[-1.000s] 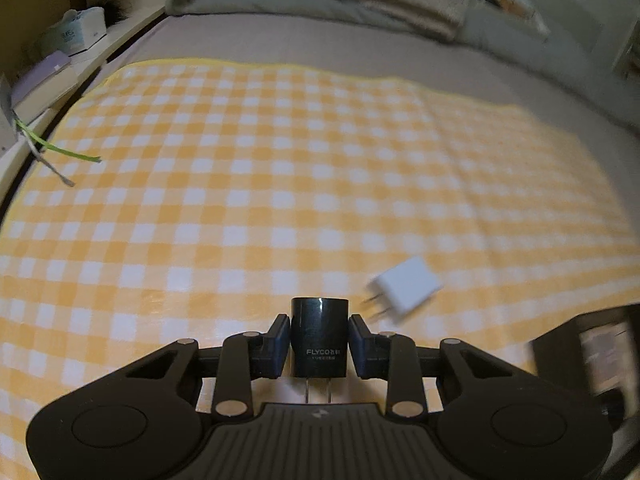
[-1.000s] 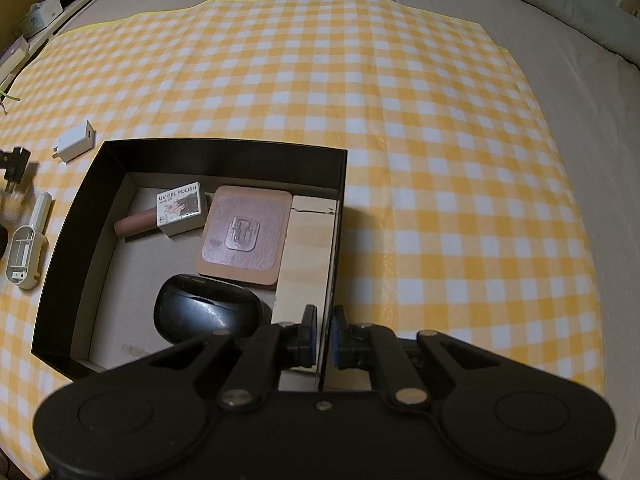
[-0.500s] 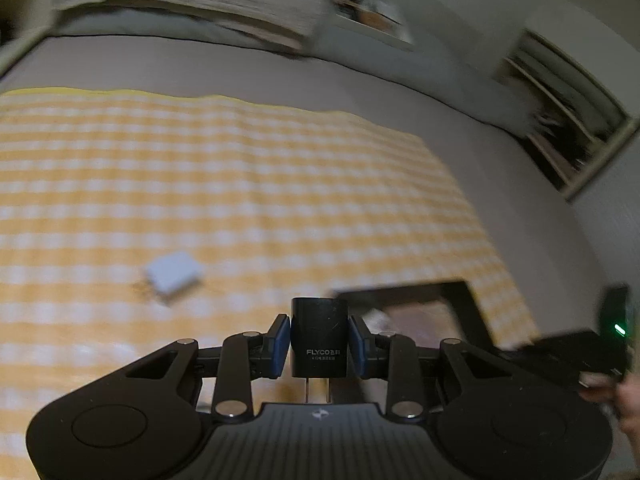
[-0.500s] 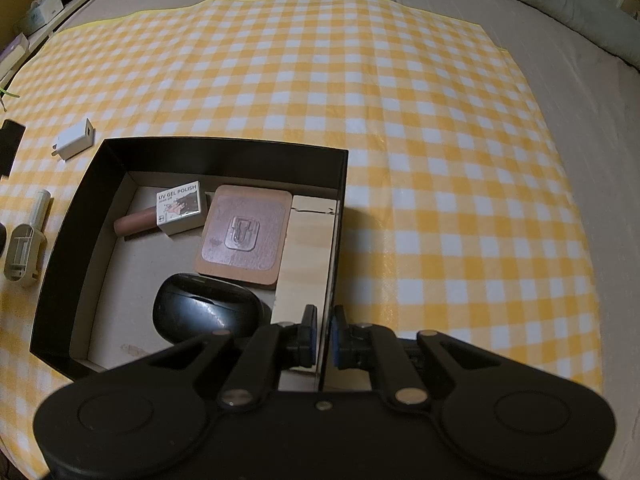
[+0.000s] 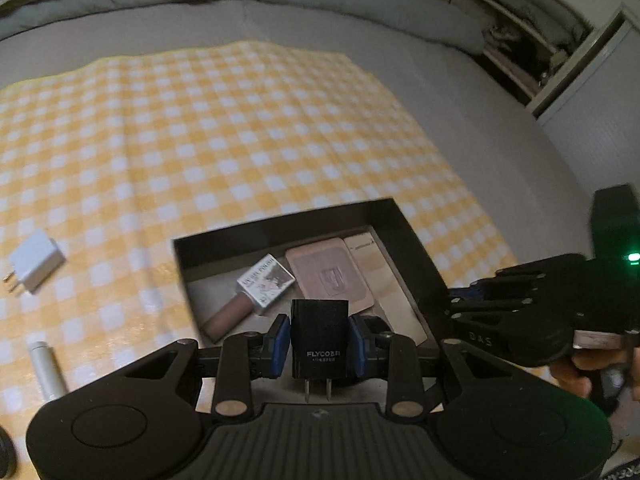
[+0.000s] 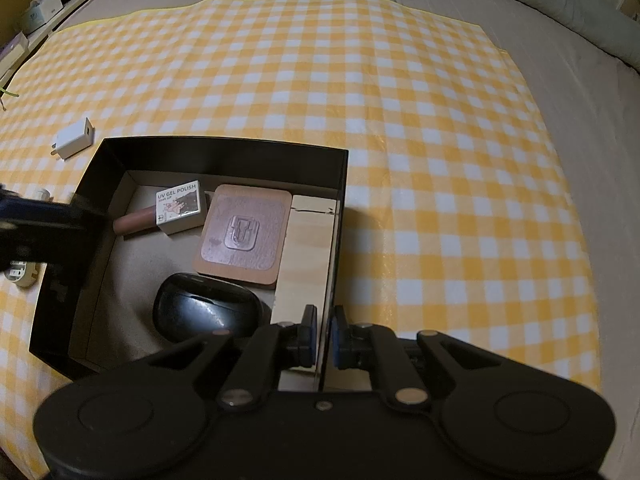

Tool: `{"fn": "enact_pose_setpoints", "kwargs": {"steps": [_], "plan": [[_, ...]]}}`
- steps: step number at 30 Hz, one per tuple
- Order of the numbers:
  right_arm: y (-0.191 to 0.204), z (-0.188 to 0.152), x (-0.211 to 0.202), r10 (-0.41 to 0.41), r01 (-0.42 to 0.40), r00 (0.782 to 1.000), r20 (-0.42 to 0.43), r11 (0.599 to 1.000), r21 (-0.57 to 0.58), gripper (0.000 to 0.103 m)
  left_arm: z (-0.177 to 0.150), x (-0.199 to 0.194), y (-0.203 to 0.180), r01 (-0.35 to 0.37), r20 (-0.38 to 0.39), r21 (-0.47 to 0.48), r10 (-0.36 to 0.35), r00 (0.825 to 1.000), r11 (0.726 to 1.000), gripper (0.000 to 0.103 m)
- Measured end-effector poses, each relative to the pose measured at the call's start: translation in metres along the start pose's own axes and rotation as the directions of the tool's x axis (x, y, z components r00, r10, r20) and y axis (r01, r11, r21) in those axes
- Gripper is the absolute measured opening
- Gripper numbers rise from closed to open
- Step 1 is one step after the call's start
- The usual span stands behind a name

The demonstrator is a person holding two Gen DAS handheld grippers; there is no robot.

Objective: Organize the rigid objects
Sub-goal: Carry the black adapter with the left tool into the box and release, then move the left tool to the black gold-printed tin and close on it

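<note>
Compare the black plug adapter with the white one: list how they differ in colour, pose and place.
The black adapter is dark with white lettering; the white adapter is plain white. The black adapter is clamped upright in the left gripper above the black box, prongs pointing toward the camera; the white adapter lies flat on the checked cloth, outside the box, untouched. Both are small blocky wall plugs with two metal prongs.
</note>
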State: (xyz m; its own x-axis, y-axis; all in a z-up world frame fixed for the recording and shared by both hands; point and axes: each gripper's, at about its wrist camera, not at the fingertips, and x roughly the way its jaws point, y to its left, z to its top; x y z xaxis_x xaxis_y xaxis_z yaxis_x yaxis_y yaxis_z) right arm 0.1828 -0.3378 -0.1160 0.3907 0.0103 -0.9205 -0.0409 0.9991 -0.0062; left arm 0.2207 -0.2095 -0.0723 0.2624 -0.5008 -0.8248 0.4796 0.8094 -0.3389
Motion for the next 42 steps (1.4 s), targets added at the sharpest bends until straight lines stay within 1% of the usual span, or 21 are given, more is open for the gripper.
{"fn": "enact_pose_setpoints", "kwargs": {"steps": [2,5,7,9,12,14,20,22,24,26,28,30,33,34,36,38,40,42], "plan": [[0.000,0.000,0.000,0.000,0.000,1.000,0.000,1.000,0.000,0.008,0.002,0.011,-0.003,-0.013,-0.026,0.027,0.013,1.000,1.000,0.033],[0.000,0.000,0.000,0.002,-0.002,1.000,0.000,1.000,0.001,0.008,0.002,0.032,-0.009,-0.057,-0.063,0.084,0.062,0.996,0.995,0.033],[0.000,0.000,0.001,0.007,-0.007,1.000,0.001,1.000,0.002,0.008,0.003,0.041,-0.007,-0.082,-0.081,0.103,0.090,0.993,0.991,0.033],[0.000,0.000,0.001,0.008,-0.008,1.000,0.001,1.000,0.001,0.008,0.004,0.048,-0.002,-0.107,-0.094,0.105,0.117,0.989,0.989,0.033],[-0.001,0.000,0.001,0.010,-0.010,1.000,0.001,1.000,0.001,0.008,0.007,0.053,0.000,-0.128,-0.081,0.125,0.139,0.987,0.984,0.033],[-0.001,0.000,-0.001,0.010,-0.010,1.000,0.001,1.000,0.001,0.008,0.009,0.052,0.001,-0.120,-0.089,0.129,0.132,0.987,0.984,0.033],[-0.001,0.000,-0.001,0.011,-0.011,1.000,0.002,1.000,-0.002,0.008,0.006,0.050,-0.003,-0.082,-0.141,0.199,0.111,0.984,0.977,0.033],[-0.001,0.000,-0.001,0.011,-0.011,1.000,0.002,1.000,-0.001,0.008,0.003,0.051,-0.006,-0.086,-0.146,0.232,0.122,0.982,0.969,0.033],[-0.001,0.000,-0.001,0.011,-0.011,1.000,0.002,1.000,-0.001,0.008,0.002,0.052,-0.006,-0.113,-0.121,0.246,0.146,0.982,0.963,0.034],[-0.002,0.000,-0.001,0.009,-0.009,1.000,0.002,1.000,-0.002,0.009,0.004,0.052,-0.005,-0.135,-0.103,0.241,0.164,0.981,0.961,0.039],[-0.002,0.000,-0.001,0.011,-0.011,1.000,0.001,1.000,-0.001,0.009,0.007,0.049,-0.002,-0.130,-0.094,0.214,0.153,0.984,0.968,0.050],[-0.002,0.000,-0.001,0.011,-0.011,1.000,0.001,1.000,-0.001,0.009,0.009,0.045,0.002,-0.123,-0.091,0.186,0.142,0.986,0.975,0.053],[-0.002,0.001,-0.001,0.012,-0.012,1.000,0.001,1.000,0.001,0.009,0.010,0.039,0.005,-0.111,-0.087,0.167,0.127,0.988,0.980,0.056],[-0.002,0.001,-0.001,0.012,-0.012,1.000,0.001,1.000,0.002,0.009,0.010,0.036,0.006,-0.111,-0.085,0.159,0.126,0.988,0.981,0.061],[-0.001,0.001,-0.001,0.011,-0.011,1.000,0.001,1.000,0.000,0.009,0.011,0.029,0.006,-0.101,-0.076,0.142,0.113,0.991,0.985,0.064],[-0.001,0.001,-0.001,0.011,-0.011,1.000,0.001,1.000,0.001,0.010,0.010,0.021,0.006,-0.100,-0.062,0.130,0.108,0.992,0.986,0.069],[-0.001,0.001,0.000,0.009,-0.009,1.000,0.001,1.000,-0.001,0.009,0.009,0.012,0.005,-0.097,-0.043,0.127,0.103,0.994,0.987,0.077],[-0.001,0.001,0.000,0.009,-0.009,1.000,0.004,1.000,-0.008,0.009,0.007,0.001,0.004,-0.092,-0.024,0.124,0.096,0.995,0.988,0.080]]}}
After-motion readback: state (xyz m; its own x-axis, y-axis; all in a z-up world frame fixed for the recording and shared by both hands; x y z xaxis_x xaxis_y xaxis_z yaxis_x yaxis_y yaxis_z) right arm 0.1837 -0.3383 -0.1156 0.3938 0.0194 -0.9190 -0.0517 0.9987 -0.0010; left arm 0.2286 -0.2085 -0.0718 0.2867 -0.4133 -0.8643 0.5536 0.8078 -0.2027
